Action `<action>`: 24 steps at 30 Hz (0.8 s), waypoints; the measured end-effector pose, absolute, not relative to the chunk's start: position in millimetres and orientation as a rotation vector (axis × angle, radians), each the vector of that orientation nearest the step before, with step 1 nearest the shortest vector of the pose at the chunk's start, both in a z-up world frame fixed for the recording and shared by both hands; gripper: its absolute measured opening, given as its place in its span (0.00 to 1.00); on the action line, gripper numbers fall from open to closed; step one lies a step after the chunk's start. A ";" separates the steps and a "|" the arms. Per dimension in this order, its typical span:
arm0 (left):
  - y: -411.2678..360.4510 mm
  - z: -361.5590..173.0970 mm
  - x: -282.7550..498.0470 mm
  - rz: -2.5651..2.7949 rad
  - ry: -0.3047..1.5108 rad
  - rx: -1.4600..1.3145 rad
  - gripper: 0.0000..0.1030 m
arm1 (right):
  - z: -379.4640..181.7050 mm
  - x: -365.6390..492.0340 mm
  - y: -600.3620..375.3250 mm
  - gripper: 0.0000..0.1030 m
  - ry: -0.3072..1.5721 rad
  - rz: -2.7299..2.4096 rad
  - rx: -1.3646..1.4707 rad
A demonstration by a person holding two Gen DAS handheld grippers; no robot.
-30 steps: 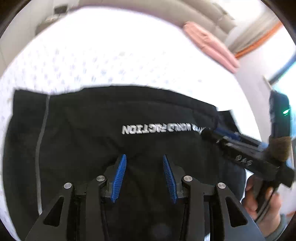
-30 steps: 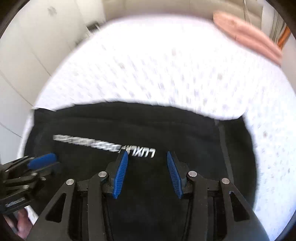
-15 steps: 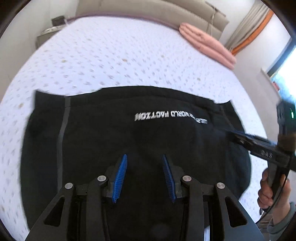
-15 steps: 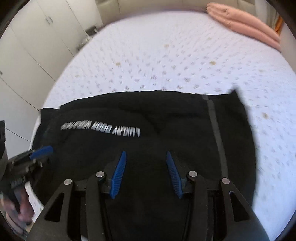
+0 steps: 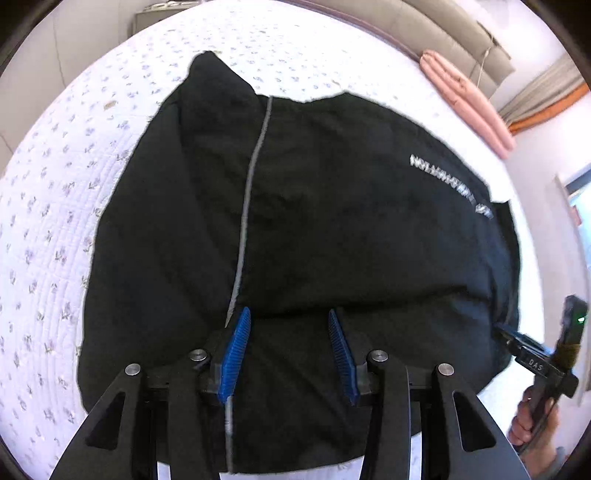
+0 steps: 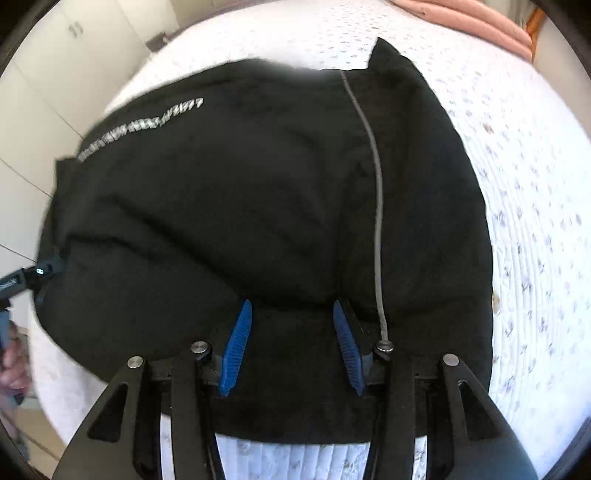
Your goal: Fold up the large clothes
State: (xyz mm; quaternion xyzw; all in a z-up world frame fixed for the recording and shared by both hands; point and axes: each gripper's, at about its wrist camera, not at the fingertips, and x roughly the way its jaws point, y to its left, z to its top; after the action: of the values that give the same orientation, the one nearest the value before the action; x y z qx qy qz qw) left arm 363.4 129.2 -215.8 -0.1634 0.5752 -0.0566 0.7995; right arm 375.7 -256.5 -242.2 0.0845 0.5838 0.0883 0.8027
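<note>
A large black garment with a grey stripe and white lettering lies spread on the bed. My left gripper hovers over its near left part, beside the stripe. Its jaws are opening, with fabric below the blue pads and nothing pinched. In the right wrist view the garment fills the frame. My right gripper hangs over its near right part by another grey stripe. Its jaws are closing slightly, and the pads do not press on the cloth. Each view shows the other gripper at the garment's far side edge.
A white quilted bedspread with small flowers surrounds the garment. Folded pink cloth lies at the far end by a beige headboard. White cupboards stand left. A person's hand holds the right gripper.
Both grippers have moved apart, the left toward the garment's left stripe, the right toward its right stripe. The garment looks closer and turned in each view. Neither has taken hold of cloth.
</note>
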 end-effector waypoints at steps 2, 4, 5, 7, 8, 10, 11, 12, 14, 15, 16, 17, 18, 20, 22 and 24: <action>134.3 -204.7 357.8 -0.113 1.220 -0.328 0.45 | -228.8 371.1 -271.0 0.47 1.240 0.188 0.227; 140.4 -190.9 353.4 -0.052 1.193 -0.253 0.45 | -210.9 365.9 -286.6 0.57 1.208 0.139 0.213; 143.3 -185.6 351.3 -0.039 1.186 -0.244 0.47 | -203.7 364.7 -293.0 0.71 1.191 0.111 0.203; 155.1 -178.7 353.6 -0.022 1.175 -0.261 0.57 | -191.8 362.7 -307.0 0.81 1.148 0.076 0.197; 159.8 -176.8 355.0 -0.011 1.172 -0.267 0.68 | -188.8 366.1 -313.8 0.81 1.135 0.068 0.196; 170.7 -177.9 360.9 0.026 1.173 -0.263 0.75 | -188.8 375.1 -325.6 0.81 1.134 0.053 0.197; 176.7 -181.2 368.0 0.033 1.177 -0.263 0.75 | -191.7 379.6 -329.8 0.81 1.140 0.047 0.207; 183.4 -185.3 372.1 0.039 1.188 -0.270 0.75 | -193.8 382.2 -330.6 0.81 1.142 0.049 0.219; 194.7 -195.5 378.2 0.044 1.219 -0.288 0.75 | -196.6 387.7 -335.9 0.81 1.137 0.059 0.239; 201.4 -202.9 382.4 0.038 1.240 -0.307 0.75 | -197.8 389.8 -336.5 0.81 1.136 0.060 0.235; 207.1 -209.9 385.7 0.022 1.263 -0.330 0.75 | -204.2 395.3 -328.8 0.81 1.137 0.059 0.220; 213.2 -217.8 388.9 0.002 1.291 -0.360 0.75 | -206.7 396.0 -327.3 0.81 1.139 0.057 0.205; 217.2 -224.2 390.8 -0.029 1.311 -0.390 0.75 | -209.9 398.4 -327.5 0.81 1.146 0.052 0.183; 223.7 -237.9 393.4 -0.125 1.359 -0.452 0.75 | -219.3 407.0 -324.6 0.81 1.169 0.050 0.158; 231.4 -248.2 395.0 -0.167 1.381 -0.480 0.75 | -229.0 412.0 -326.9 0.81 1.190 0.064 0.159; 239.6 -254.9 396.4 -0.195 1.385 -0.520 0.76 | -235.2 415.0 -331.7 0.83 1.193 0.077 0.181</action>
State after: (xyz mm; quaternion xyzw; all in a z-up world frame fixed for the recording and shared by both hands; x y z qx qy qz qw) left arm 396.4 239.6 -254.9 -0.2367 0.6301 -0.0888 0.7343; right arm 415.0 -331.7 -235.2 0.0853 0.5610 0.0364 0.8226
